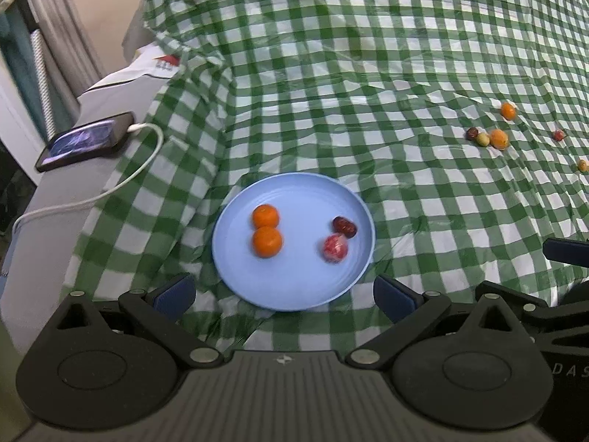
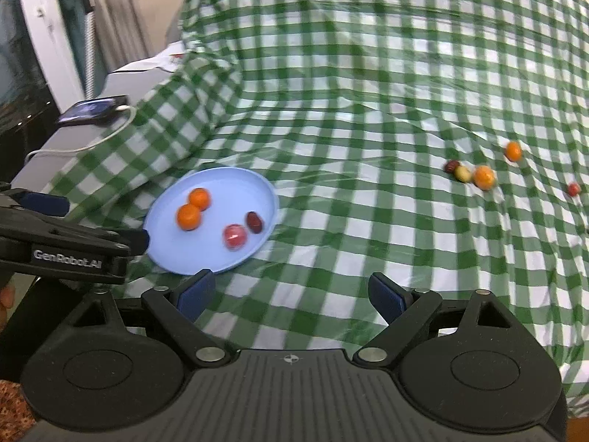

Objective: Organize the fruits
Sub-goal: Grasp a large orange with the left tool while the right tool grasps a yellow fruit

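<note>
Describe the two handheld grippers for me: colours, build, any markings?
Both look alike. The left gripper and right gripper each have a ribbed dark grey body with a small crosshair mark, black linkage arms with silver pivot pins over round black hubs, and blue-padded jaws. The right wrist view shows "GenRobot.AI" in white on the left gripper's side. No cables show on either.
</note>
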The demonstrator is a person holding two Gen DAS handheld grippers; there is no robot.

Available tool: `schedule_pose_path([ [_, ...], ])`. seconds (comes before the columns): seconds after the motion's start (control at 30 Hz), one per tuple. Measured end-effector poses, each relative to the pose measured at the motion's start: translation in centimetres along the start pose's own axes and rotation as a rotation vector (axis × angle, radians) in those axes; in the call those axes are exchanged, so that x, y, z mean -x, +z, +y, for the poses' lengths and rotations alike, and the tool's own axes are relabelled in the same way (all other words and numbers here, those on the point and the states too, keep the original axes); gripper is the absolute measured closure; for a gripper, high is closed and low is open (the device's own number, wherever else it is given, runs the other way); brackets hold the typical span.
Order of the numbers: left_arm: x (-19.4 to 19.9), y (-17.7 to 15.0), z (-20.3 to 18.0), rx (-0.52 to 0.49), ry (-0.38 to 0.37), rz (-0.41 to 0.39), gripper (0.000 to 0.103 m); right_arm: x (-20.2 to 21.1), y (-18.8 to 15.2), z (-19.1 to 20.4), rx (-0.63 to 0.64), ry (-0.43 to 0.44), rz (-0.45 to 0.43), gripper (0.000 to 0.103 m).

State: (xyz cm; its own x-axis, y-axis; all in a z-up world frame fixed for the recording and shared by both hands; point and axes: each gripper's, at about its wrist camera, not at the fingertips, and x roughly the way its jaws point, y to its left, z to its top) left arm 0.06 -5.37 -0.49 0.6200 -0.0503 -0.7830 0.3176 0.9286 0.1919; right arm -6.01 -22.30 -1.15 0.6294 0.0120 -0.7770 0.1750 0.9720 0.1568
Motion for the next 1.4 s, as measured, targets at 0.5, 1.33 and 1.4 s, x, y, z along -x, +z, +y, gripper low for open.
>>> schedule_pose_path([
  [0.5,-5.0,9.8,-10.2,-0.111,-0.217,-0.048,0.000,-1.5,1.1,-14.5,-0.196,-0.259,-0.054,0.012],
  [1.33,-23.2,19.6,-36.0,-0.694,-0.499,-0.110,0.025,-13.6,1.7,-45.4,-0.548,-0.646,-0.112,0.035],
  [1.4,-24.5,19.4,-36.7,-0.745,-0.506,-0.040,0.052,-13.7,1.8,-45.3,-0.518,-0.648,-0.122,0.035],
])
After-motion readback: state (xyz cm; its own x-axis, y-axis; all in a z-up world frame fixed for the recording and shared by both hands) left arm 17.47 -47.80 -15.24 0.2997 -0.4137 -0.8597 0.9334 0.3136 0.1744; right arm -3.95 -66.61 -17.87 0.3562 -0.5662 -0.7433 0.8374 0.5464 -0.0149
